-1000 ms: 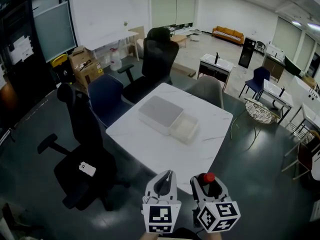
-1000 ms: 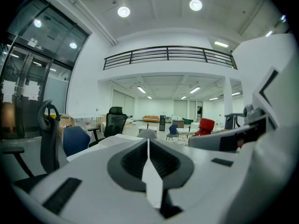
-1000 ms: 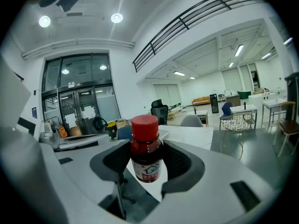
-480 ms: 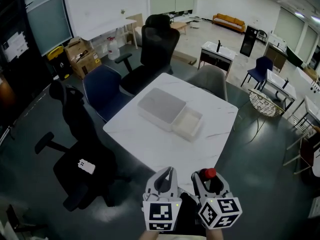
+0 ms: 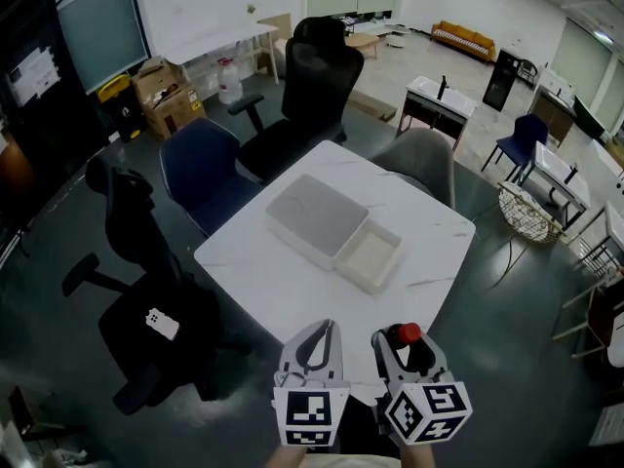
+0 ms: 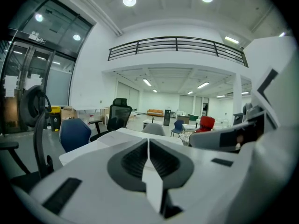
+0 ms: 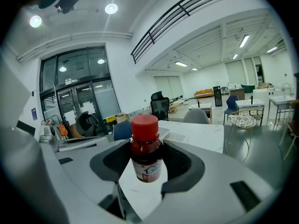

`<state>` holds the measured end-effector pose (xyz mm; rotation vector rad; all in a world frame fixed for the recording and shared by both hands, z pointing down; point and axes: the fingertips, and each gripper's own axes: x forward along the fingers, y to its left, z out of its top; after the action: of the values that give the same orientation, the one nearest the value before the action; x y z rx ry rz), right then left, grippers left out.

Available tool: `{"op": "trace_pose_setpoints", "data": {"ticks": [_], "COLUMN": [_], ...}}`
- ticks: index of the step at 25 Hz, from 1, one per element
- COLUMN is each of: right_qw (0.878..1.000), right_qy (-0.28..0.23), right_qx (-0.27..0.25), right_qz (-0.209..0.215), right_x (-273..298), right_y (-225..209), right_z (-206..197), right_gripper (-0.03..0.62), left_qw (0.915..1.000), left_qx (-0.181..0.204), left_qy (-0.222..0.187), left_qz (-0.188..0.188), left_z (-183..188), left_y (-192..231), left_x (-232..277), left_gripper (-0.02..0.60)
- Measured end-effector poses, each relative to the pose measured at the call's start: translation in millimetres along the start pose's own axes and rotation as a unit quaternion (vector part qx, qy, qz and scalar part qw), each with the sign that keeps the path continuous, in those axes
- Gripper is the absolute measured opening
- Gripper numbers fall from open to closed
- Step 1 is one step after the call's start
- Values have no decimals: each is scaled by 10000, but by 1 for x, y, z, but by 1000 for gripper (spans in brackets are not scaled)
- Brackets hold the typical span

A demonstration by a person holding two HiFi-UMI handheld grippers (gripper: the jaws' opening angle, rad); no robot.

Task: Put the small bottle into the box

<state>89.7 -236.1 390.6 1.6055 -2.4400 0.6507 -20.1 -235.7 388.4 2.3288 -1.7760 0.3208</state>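
Pickup looks done: the right gripper (image 5: 402,347) pinches the small bottle (image 7: 146,149). The left gripper (image 5: 318,344) has its fingers pressed together, empty. The open box (image 5: 371,257), at twelve o'clock on the desk (image 5: 283,291), awaits the bottle.

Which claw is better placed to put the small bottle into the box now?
Right. The right claw grips the red-capped small bottle; the left claw is shut, empty. The open box sits ahead.

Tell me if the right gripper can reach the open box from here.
Probably yes. The right gripper, shut on the small bottle, hangs at the near edge of the table, and only its bare top lies between it and the open box.
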Motion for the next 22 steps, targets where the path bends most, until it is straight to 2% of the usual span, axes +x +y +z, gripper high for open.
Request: {"op": "trace_pose_setpoints", "data": {"ticks": [13,22], "right_qw": [9992,9970], "right_qy": [341,609], "right_qx": [7,-23], "right_qz": [218,482], "right_x": [81,134], "right_y": [-65,-87], "right_z": [27,38], "right_gripper": [229,229], "left_qw": [9990,9969], "left_qx": [-104,-180], "left_qy": [310,510], "left_qz": [306,579], "left_z": [8,9], "left_y": [4,15], "left_x": [97,142], "left_gripper": [23,23]}}
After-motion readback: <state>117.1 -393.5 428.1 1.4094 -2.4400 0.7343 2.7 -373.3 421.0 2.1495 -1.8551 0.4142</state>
